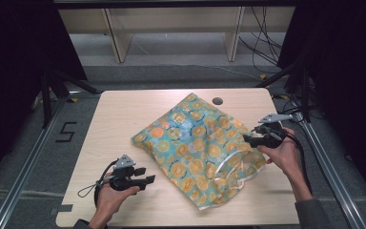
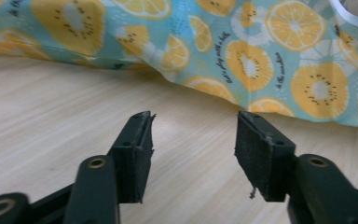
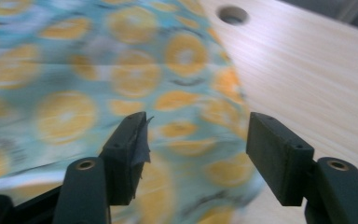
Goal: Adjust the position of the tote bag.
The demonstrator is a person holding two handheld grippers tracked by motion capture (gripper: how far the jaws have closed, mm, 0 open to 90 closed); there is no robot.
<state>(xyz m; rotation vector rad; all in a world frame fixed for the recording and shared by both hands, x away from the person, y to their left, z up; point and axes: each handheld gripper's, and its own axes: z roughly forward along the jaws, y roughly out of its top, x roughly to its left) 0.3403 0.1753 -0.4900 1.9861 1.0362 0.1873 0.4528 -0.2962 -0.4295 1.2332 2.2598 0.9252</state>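
Left claw: the left claw (image 1: 143, 177) sits low at the near left of the tabletop (image 1: 124, 114), jaws apart with bare wood between them, held in the person's left hand (image 1: 110, 194) with the forearm coming up from the near edge.
Left claw aim: it points toward the bag's near-left hem, close to it but not touching.
Bag: a thin bag (image 1: 198, 148) printed with orange and kiwi slices on teal lies crumpled at the tabletop's centre-right, its mouth and pale handle loops turned toward the right side.
Right claw: the right claw (image 1: 250, 140) hovers at the bag's right edge, jaws apart, nothing between them; the right hand (image 1: 282, 153) holds it with the wrist angled inward.
Risk, slip: the material looks slick and limp, so a shallow pinch could slide off.
Risk, drag: pulling from one side alone would likely drag the whole bag across the wood.
Risk, layers: closing over a fold could catch both layers.
Far side: a round hole (image 1: 217, 100) sits just beyond the bag.
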